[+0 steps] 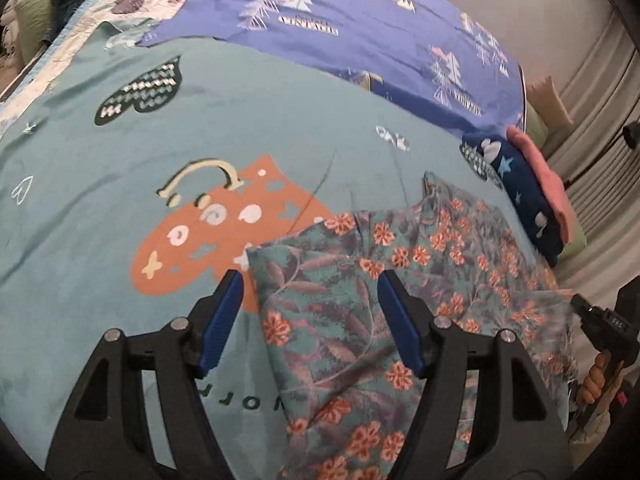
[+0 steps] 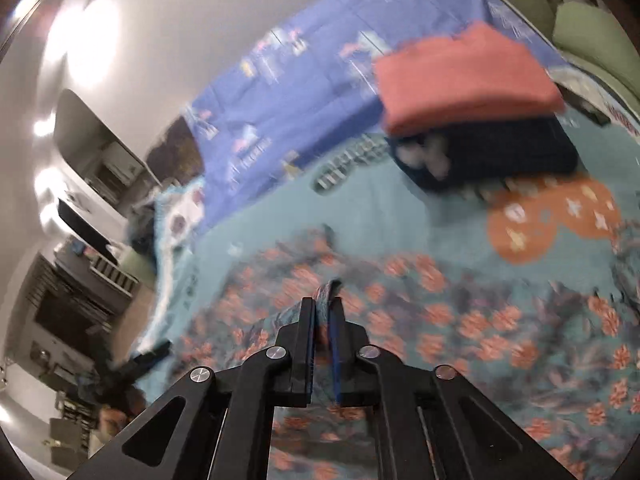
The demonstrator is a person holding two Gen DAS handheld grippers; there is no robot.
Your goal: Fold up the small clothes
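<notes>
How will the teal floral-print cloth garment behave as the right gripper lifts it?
The teal floral-print cloth garment probably drapes limply: it lies creased on the bed. It looks thin, so likely light. The right gripper pinches only a small fold, which might slip.

A home bedroom: printed bedsheet, pillow

Right wrist view motion-blurred, floral garment cut off below
</notes>
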